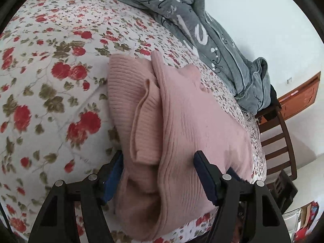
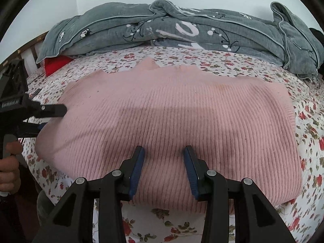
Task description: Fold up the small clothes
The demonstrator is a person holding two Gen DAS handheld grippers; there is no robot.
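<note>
A pink ribbed knit sweater lies folded on the floral bed sheet. In the left wrist view the sweater shows its folded layers and a sleeve cuff, and my left gripper is open with its jaws wide around the sweater's near end. That gripper also shows in the right wrist view at the sweater's left edge. My right gripper is open, its jaws apart just above the sweater's near edge, holding nothing.
A rumpled grey quilt lies along the far side of the bed. A red item sits at the far left. A dark wooden chair stands beside the bed, with a wooden door behind it.
</note>
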